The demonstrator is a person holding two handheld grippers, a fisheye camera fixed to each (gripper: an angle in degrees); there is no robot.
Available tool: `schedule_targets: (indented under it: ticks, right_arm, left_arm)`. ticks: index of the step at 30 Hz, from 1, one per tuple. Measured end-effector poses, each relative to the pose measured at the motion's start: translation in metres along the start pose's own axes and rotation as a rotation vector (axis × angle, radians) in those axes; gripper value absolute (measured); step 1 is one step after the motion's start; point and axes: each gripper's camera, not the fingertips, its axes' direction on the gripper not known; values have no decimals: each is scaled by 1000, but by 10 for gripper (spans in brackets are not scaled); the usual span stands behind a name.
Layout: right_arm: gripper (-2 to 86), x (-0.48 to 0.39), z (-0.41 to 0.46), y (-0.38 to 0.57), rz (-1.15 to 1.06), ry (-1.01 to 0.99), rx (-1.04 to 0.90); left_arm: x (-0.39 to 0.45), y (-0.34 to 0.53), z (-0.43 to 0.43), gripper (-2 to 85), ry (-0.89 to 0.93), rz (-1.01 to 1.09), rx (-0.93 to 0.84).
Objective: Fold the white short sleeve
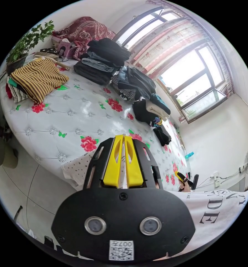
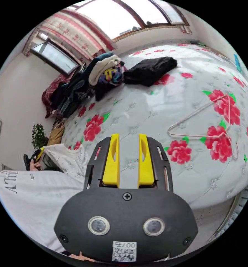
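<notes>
Left hand-held gripper (image 1: 123, 160) pinched the dotted white shirt (image 1: 76, 168); right hand-held gripper (image 2: 128, 160) gaped over the bed (image 2: 157, 105) near a hanger (image 2: 204, 122).

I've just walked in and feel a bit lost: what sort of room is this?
Most likely a bedroom in a home: a wide bed under a white quilted cover with red flowers, piles of folded dark clothes on it, and large curtained windows.

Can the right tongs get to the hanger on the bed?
Probably yes. The right tongs are open and hold nothing, and the hanger lies bare on the bed with nothing between them.
</notes>
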Motion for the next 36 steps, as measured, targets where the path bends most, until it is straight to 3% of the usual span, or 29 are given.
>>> schedule_targets:
  ticks: [4, 8, 11, 17, 22, 24, 26, 29, 32, 36]
  right_arm:
    - [95, -125, 104, 15, -410, -83, -291]
    - [70, -173, 175, 43, -576, 13, -573]
    - [28, -180, 169, 46, -597, 106, -543]
    - [3, -180, 62, -28, -506, 220, -267]
    - [6, -221, -6, -128, -457, 411, 134]
    - [12, -222, -3, -160, -358, 489, 207]
    - [19, -215, 10, -181, -236, 562, 160]
    - [29, -205, 24, -158, -206, 600, 97]
    - [36, -189, 40, -82, -240, 504, -6]
    - [46, -154, 52, 54, -221, 475, -218]
  left_arm:
    - [5, 0, -4, -10, -24, 18, -20]
    - [9, 1, -4, -10, -23, 37, -43]
    - [8, 0, -3, -10, -15, 35, -63]
    - [26, -49, 1, -9, -55, 163, -104]
    - [82, -162, 24, 3, -3, 375, 69]
    - [94, -197, 50, 30, -6, 389, 90]
    - [94, -217, 71, 100, -55, 339, 144]
    - [82, -209, 90, 122, -82, 301, 142]
    - [64, -150, 103, 116, -119, 344, 72]
    - [31, -17, 116, 99, -200, 366, -164]
